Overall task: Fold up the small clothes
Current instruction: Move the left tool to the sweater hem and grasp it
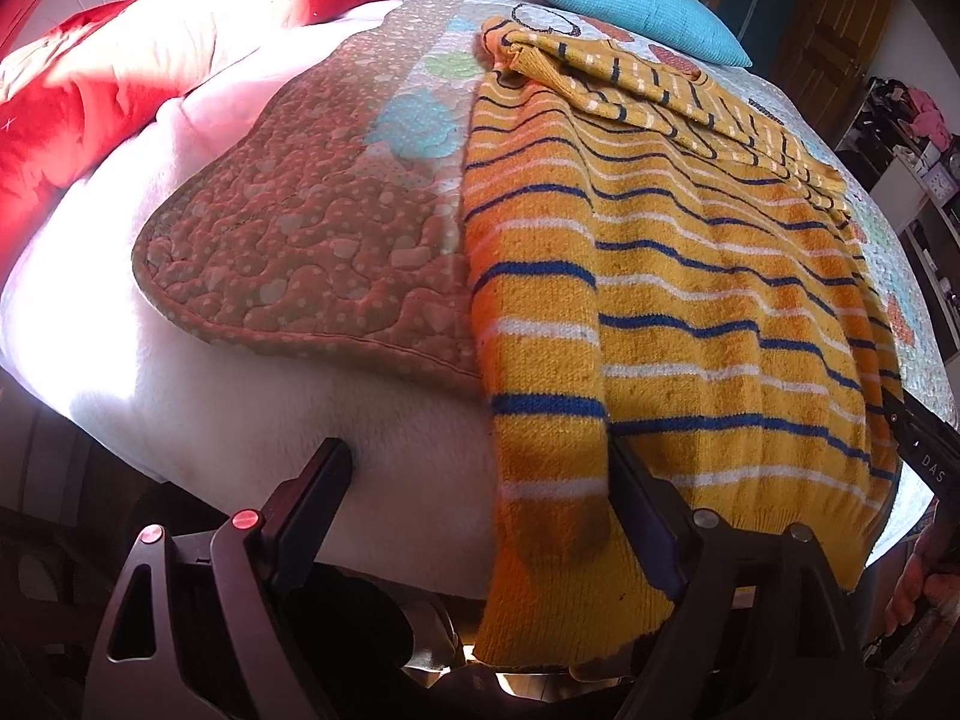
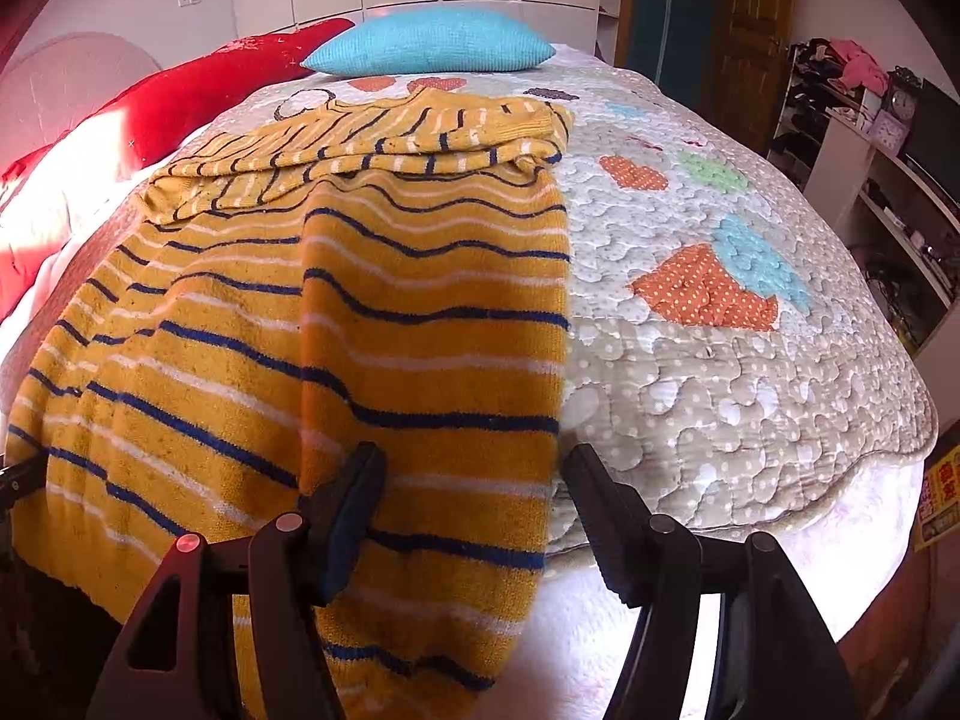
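A yellow knit sweater (image 1: pixel 690 276) with blue and white stripes lies flat on the bed, its sleeves folded across the far end and its hem hanging over the near edge. It also shows in the right wrist view (image 2: pixel 372 312). My left gripper (image 1: pixel 480 468) is open, its jaws astride the sweater's left side panel at the hem. My right gripper (image 2: pixel 474 468) is open, its jaws astride the sweater's right side panel at the hem. The right gripper's finger (image 1: pixel 924 438) shows at the sweater's right edge in the left wrist view.
A quilted bedspread (image 2: pixel 720 360) with orange, blue and green patches covers the bed over a white blanket (image 1: pixel 240 408). A turquoise cushion (image 2: pixel 432 42) and red pillows (image 1: pixel 72 120) lie at the head. Shelves with clutter (image 2: pixel 870 120) stand to the right.
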`<act>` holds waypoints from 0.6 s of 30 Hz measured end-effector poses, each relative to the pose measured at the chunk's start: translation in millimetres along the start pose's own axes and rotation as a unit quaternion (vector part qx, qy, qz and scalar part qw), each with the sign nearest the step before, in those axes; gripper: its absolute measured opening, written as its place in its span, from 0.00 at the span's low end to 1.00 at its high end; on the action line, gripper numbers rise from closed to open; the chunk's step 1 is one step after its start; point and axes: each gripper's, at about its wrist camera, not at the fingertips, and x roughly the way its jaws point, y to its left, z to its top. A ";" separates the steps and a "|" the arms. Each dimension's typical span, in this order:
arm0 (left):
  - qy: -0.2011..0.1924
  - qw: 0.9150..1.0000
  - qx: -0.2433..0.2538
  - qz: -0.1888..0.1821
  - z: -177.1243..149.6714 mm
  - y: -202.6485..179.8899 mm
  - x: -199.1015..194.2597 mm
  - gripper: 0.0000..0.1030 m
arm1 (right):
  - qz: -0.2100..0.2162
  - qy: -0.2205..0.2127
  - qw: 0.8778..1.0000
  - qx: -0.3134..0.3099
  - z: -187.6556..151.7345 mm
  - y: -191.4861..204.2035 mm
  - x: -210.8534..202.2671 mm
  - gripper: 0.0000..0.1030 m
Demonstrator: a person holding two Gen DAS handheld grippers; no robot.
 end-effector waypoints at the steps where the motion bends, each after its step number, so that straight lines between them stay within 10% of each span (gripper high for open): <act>1: 0.000 1.000 -0.001 0.000 0.0 0.4 0.2 0.82 | 0.000 0.000 1.000 0.000 0.0 -0.1 0.4 0.68; 18: 0.002 1.000 -0.002 -0.001 -0.3 -0.3 1.1 0.84 | 0.001 -0.010 1.000 0.010 -3.7 -0.5 1.9 0.73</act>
